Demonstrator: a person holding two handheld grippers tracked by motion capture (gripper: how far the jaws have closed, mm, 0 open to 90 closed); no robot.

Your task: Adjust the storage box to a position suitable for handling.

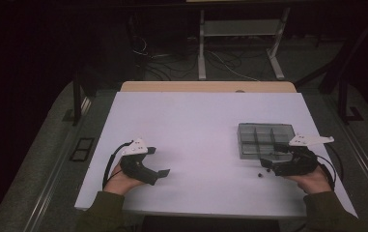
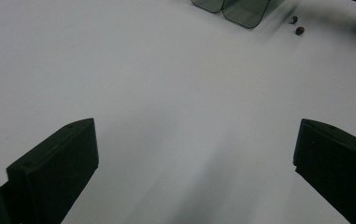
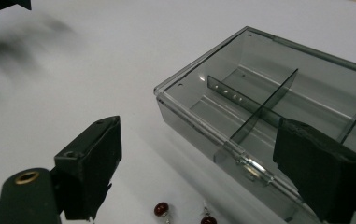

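Between right gripper (image 3: pixel 196 163) jaws: beads (image 3: pixel 161 208).

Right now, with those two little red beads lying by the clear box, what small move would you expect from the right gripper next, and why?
Probably a short dip of the right gripper onto one red bead. Its jaws stand open with nothing between them, and both beads lie on the white table just below them, beside the compartment box, whose sections look bare. The left gripper rests open, farther off.

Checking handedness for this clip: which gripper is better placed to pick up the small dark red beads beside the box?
Right. The right gripper sits open just by the beads and the compartment box; the left gripper rests far across the table.
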